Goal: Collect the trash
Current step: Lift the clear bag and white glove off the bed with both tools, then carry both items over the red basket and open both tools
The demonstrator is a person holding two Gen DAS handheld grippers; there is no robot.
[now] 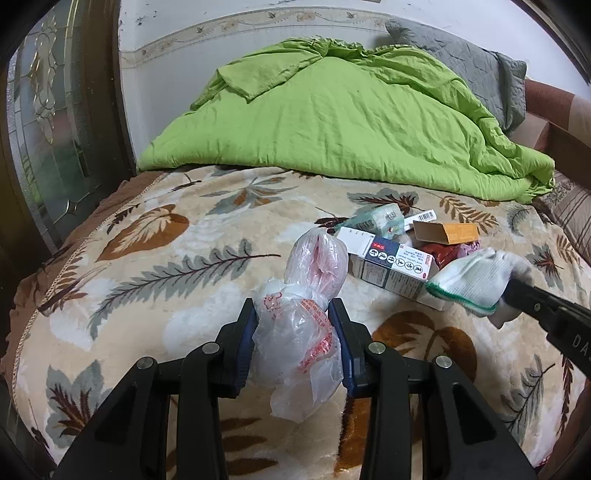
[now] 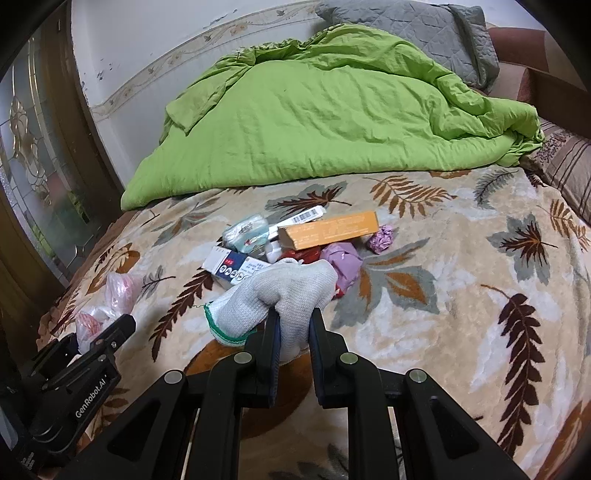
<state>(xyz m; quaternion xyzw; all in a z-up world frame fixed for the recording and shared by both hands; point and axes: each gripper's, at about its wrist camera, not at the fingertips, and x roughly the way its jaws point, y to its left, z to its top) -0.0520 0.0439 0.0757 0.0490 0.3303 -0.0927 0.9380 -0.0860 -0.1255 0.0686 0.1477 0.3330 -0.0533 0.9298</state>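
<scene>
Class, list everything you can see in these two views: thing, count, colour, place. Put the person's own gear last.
plastic bag: 1, clear with red print, in left gripper
work glove: 1, white, green cuff, in right gripper
cartons: several, orange, white-blue, mid-bed
crumpled wrappers: 2, purple, beside cartons
quilt: 1, green, far end
pillow: 1, grey, behind quilt
blanket: 1, cream leaf-print, covering bed
left gripper: black, shut
right gripper: black, shut

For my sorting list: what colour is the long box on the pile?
Orange, with a brown open end; the long box shows best in the right wrist view.
</scene>
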